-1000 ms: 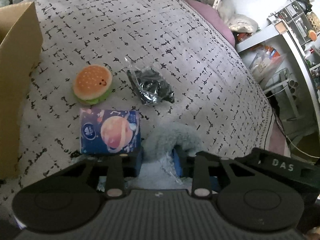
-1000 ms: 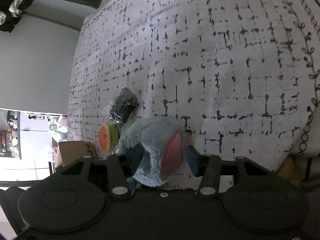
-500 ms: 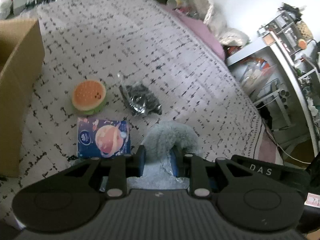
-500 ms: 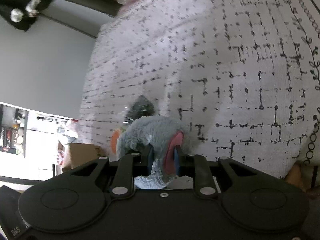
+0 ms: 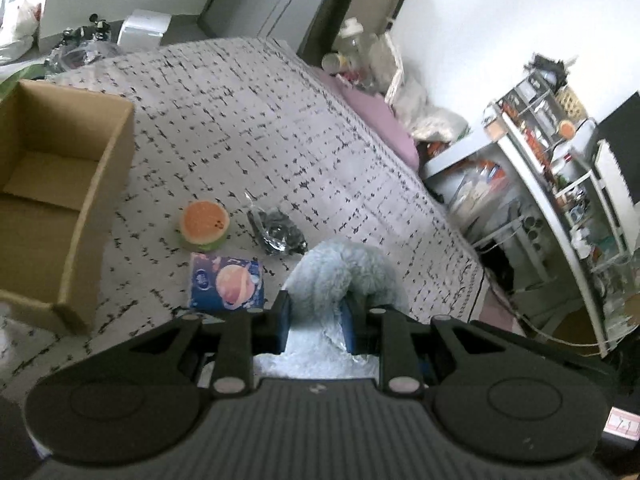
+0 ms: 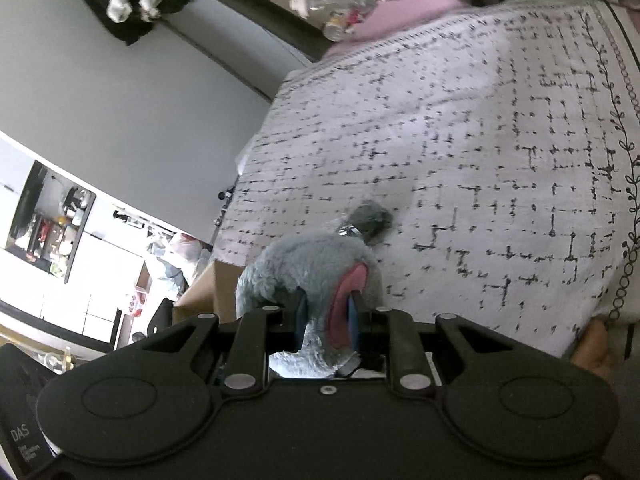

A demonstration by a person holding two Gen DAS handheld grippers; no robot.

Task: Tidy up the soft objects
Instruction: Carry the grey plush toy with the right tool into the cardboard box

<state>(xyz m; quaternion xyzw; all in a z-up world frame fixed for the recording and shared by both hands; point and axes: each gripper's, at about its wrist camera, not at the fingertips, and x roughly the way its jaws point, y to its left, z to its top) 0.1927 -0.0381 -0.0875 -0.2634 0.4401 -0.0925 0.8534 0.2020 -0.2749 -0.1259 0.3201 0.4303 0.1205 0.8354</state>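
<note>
1. Between the blue pads of the left gripper [image 5: 316, 318], a grey plush toy [image 5: 340, 270] is pinched; its lower part is hidden behind the gripper body.
2. On the right wrist view, the same plush toy [image 6: 312, 264] is clamped by the right gripper [image 6: 326, 320] at a pink ear patch; face and limbs cannot be made out.
3. On the patterned bedspread [image 5: 248, 128], a burger-shaped plush [image 5: 203, 225] is seen lying left of a crinkled clear bag of dark contents [image 5: 276, 232]; what the bag holds is not identifiable.
4. Just near of the burger, a blue packet [image 5: 227, 283] with a round print is noted; its lettering is too blurred to read.
5. At far left, an open cardboard box [image 5: 80, 216] is cut off by the frame edge; only a corner [image 6: 200, 292] shows on the right view.
</note>
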